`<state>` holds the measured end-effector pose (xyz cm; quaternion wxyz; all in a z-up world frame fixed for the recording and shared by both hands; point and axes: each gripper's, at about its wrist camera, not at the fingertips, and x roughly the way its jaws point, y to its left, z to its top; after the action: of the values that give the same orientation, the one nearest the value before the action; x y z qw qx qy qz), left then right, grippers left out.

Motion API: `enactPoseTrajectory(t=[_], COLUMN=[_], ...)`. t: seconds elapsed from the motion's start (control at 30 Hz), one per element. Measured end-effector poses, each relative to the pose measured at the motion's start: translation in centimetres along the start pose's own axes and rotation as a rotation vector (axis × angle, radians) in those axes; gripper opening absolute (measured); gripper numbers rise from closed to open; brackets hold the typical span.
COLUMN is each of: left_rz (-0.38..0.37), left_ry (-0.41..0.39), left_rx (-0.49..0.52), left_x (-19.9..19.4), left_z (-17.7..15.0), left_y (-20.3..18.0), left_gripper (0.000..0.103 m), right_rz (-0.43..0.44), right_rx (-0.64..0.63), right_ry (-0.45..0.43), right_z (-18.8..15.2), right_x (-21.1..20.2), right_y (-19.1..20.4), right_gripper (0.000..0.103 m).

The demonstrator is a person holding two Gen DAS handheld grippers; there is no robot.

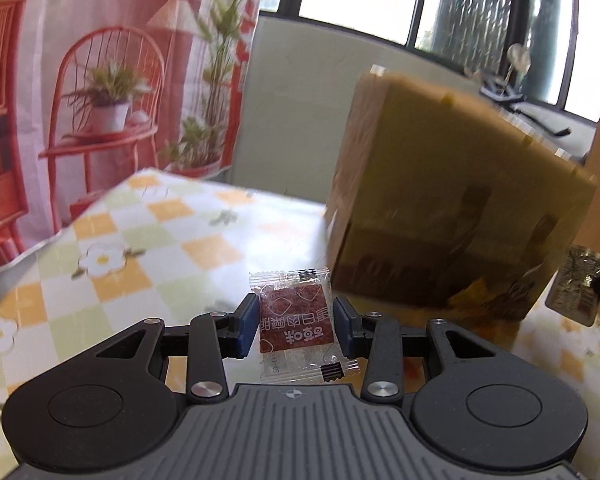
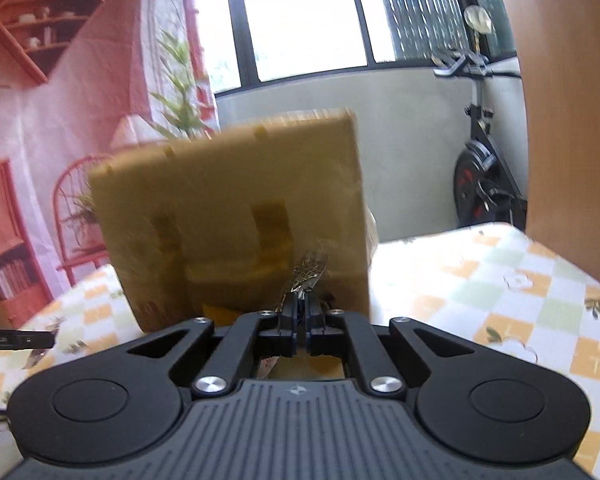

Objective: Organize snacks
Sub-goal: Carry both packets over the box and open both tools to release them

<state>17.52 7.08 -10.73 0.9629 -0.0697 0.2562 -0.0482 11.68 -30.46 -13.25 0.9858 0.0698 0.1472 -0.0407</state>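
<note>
My left gripper is shut on a clear-wrapped snack packet with a red-brown square inside, held above the checkered table. A tan box stands just ahead to the right, blurred. My right gripper is shut on a thin silvery snack packet, seen edge-on, right in front of the same tan box. That silvery packet also shows at the right edge of the left wrist view, held by a dark finger.
The table has a yellow, green and white checkered cloth with flower prints. A pink printed curtain hangs at the left. An exercise bike stands by the window. A wooden panel is at the right.
</note>
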Motion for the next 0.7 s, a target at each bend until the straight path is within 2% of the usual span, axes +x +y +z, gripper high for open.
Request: enactPoseTrajectory(t=[0.23, 0.37, 0.53, 0.7], left_rz=[-0.052, -0.085, -0.121, -0.163], left_ry=[-0.122, -0.179, -0.224, -0.231], left_rx=[0.035, 0.088, 0.113, 0.134], left_x=[-3.0, -3.9, -3.6, -1.6], left_z=[3.7, 6.2, 8.8, 11.7], left_y=[-2.3, -4.3, -6.5, -8.5], left_gripper=[0.042, 0.042, 0.042, 0.042], right_rz=[0.06, 0.092, 0.125, 0.135], right_rx=[-0.01, -0.032, -0.062, -0.09], right_ry=[-0.107, -0.176, -0.248, -0.274], right_z=[3.8, 6.3, 9.2, 11.7], right_x=[-2.7, -4.0, -4.7, -3.1], right_y=[1.4, 2.2, 3.1, 3.3], right_gripper=[0.004, 0.004, 0.004, 0.004])
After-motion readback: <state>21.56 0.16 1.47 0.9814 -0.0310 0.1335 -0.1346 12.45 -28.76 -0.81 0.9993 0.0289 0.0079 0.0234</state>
